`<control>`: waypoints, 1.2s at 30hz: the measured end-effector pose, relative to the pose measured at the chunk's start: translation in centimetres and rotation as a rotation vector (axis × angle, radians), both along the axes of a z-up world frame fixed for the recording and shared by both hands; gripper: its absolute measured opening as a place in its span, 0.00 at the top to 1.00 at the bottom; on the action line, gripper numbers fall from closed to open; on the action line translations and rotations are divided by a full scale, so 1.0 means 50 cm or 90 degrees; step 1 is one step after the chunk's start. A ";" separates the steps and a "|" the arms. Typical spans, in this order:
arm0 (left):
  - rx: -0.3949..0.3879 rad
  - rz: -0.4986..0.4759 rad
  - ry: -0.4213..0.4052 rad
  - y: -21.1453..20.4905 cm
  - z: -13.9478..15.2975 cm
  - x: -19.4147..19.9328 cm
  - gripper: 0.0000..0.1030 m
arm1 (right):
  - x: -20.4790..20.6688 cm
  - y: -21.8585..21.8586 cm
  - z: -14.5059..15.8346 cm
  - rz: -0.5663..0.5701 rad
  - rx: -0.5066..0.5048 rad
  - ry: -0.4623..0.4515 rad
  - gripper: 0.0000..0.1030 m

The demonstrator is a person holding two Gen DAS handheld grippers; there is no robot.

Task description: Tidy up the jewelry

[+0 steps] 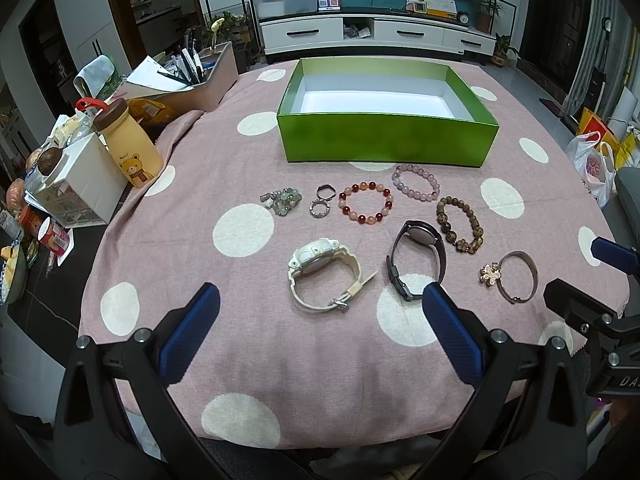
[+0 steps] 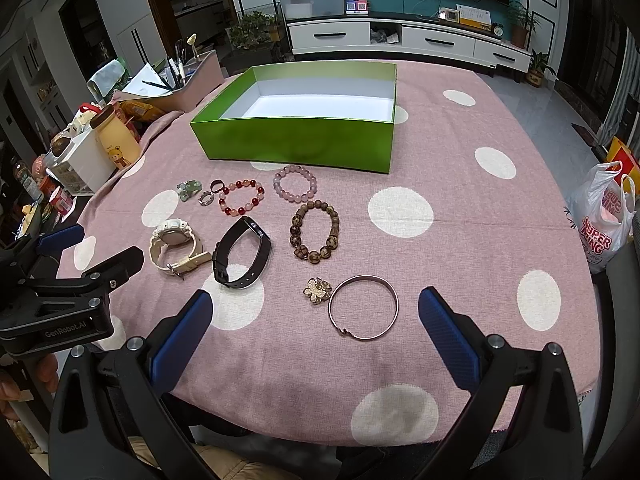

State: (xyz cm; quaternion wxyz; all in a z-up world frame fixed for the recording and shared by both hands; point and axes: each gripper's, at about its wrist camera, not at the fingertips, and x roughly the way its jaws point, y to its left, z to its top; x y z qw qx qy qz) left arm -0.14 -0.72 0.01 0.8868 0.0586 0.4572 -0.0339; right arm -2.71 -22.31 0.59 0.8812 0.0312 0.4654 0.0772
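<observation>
Both blue-padded grippers, left (image 1: 320, 304) & right (image 2: 316, 312), hover w/ jaws wide apart, holding nothing; watches, bead bracelets lie before the empty green cardboard box (image 1: 388, 140) on the pink polka-dot tablecloth (image 1: 320, 360).

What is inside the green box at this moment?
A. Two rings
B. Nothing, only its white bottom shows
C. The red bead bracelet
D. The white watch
B. The green box shows only a bare white floor in both views, while the white watch, the red bead bracelet and the rings all lie on the cloth in front of it.
</observation>
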 end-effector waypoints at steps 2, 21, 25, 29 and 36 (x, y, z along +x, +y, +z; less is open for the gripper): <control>0.000 -0.001 0.000 -0.001 0.000 -0.001 0.02 | 0.000 0.000 0.000 0.000 0.000 0.000 0.01; -0.059 -0.010 0.007 0.014 -0.029 0.007 0.02 | -0.002 -0.035 -0.010 -0.007 0.016 -0.017 0.01; -0.080 -0.002 0.004 0.036 -0.060 0.015 0.02 | -0.011 -0.060 -0.034 0.004 0.030 -0.027 0.01; -0.101 0.016 0.006 0.059 -0.092 0.025 0.02 | -0.016 -0.072 -0.062 0.017 0.031 -0.022 0.01; -0.090 0.029 -0.001 0.072 -0.127 0.047 0.02 | -0.013 -0.060 -0.093 0.054 0.056 -0.026 0.06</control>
